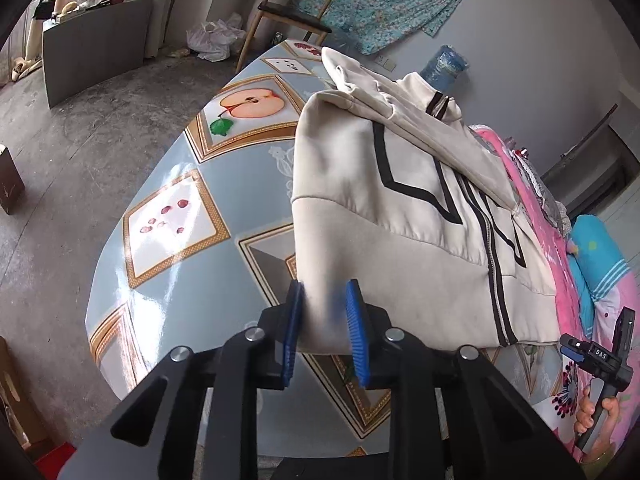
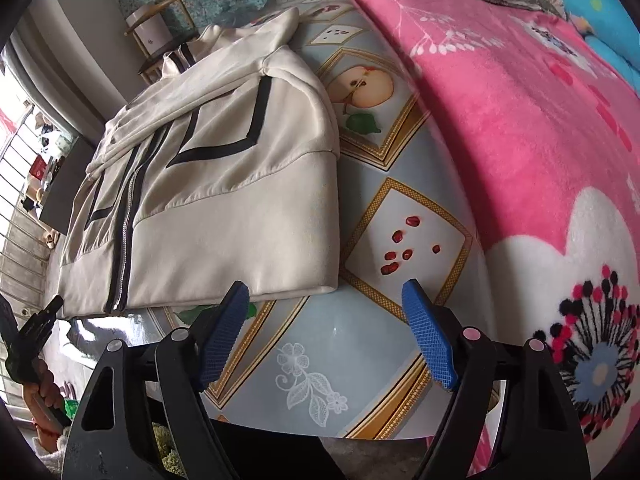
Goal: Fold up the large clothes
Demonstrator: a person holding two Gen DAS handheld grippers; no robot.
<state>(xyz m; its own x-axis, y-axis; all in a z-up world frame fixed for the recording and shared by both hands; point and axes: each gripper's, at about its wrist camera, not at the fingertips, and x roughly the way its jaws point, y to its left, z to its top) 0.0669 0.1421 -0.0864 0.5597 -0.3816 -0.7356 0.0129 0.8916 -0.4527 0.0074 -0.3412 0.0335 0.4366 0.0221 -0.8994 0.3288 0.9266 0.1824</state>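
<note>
two grippers, left gripper (image 1: pixel 326 330) jaws pinching cream jacket (image 1: pixel 400 216) hem, right gripper (image 2: pixel 328 332) jaws spread above table (image 2: pixel 320 336)

Cream zip jacket (image 2: pixel 224 184) folded on fruit-print table (image 2: pixel 360 344), right tongs (image 2: pixel 326 336) spread open, pink blanket (image 2: pixel 520 140) beside

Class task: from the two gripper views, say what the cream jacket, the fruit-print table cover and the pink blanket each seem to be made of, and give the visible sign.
Cream jacket: soft matte knit, probably fleece-backed; it creases gently, with a metal-looking zip.
Table cover: glossy plastic or oilcloth, judging by the bright window glare.
Pink blanket: plush fleece, likely synthetic; its surface looks fuzzy.
</note>
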